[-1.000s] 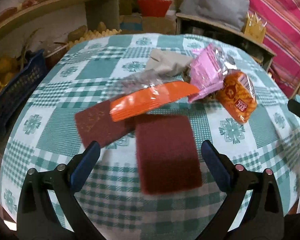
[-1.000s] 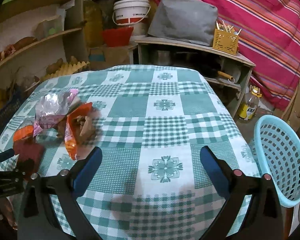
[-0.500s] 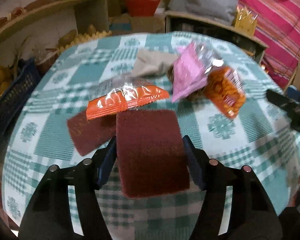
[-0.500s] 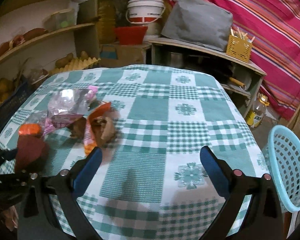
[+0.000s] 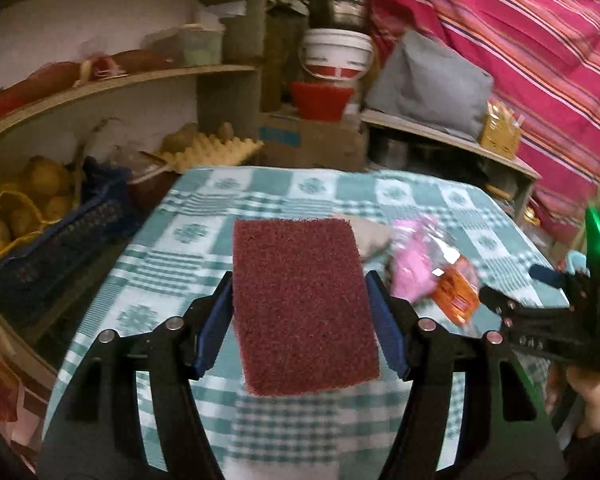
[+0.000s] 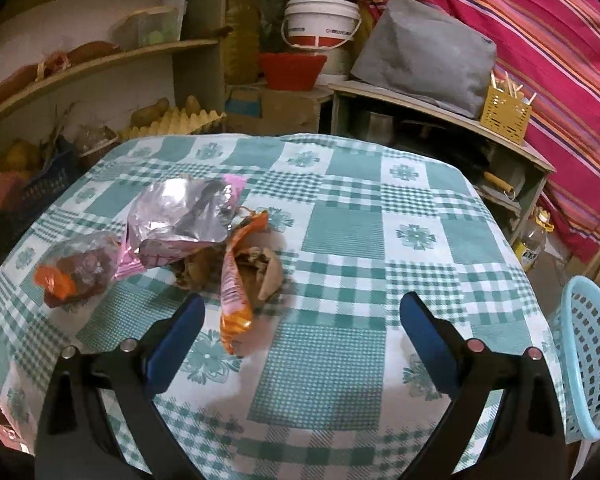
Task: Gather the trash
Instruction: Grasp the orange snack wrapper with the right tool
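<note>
Apparently, every label (image 6: 231, 296) stays too blurred.

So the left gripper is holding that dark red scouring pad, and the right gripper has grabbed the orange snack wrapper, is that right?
Not quite. The left gripper does hold the dark red scouring pad, but the right gripper holds nothing: the right wrist view shows its jaws open above the tablecloth, with the orange snack wrapper lying on the table.
</note>
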### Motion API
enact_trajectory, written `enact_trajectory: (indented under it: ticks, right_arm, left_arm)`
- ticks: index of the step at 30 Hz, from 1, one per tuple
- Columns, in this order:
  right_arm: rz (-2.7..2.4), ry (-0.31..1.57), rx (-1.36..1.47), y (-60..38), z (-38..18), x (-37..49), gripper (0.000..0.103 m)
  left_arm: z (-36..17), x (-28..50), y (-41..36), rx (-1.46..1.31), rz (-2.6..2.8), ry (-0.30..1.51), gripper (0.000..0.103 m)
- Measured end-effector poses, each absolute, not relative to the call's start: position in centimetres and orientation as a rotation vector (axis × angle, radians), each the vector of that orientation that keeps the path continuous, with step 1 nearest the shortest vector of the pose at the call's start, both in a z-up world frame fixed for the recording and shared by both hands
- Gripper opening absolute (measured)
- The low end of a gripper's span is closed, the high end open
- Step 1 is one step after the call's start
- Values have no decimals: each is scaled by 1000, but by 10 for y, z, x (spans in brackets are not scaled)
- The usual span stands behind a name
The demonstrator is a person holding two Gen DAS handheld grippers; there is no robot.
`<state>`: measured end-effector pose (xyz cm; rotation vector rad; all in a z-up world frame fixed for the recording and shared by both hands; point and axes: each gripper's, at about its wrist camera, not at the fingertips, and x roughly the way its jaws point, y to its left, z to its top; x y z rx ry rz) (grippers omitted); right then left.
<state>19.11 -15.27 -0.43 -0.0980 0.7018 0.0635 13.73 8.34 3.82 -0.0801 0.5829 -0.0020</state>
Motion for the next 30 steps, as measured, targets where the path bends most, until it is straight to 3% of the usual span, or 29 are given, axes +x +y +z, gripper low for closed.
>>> enact_trajectory:
  ticks: [2, 5, 12, 15, 18, 30]
  right_arm:
    - [66, 710, -113, -147, -7, 194, 95]
    - [70, 736, -147, -138, -14, 198, 81]
    - [136, 784, -145, -131, -21, 205, 26]
    - [163, 779, -145, -131, -19, 203, 16]
    - [175, 764, -145, -134, -15, 200, 8]
    - [176, 651, -67, -179, 26, 176, 5]
  left_arm:
    - [38, 144, 94, -114, 7, 586, 63]
    - [40, 148, 103, -151, 18, 585, 63]
    - [37, 152, 99, -152, 15, 591, 63]
    - [38, 152, 95, -147, 9, 588, 63]
    - [40, 153, 92, -143, 8, 582, 63]
    - [58, 153, 67, -144, -21, 537, 63]
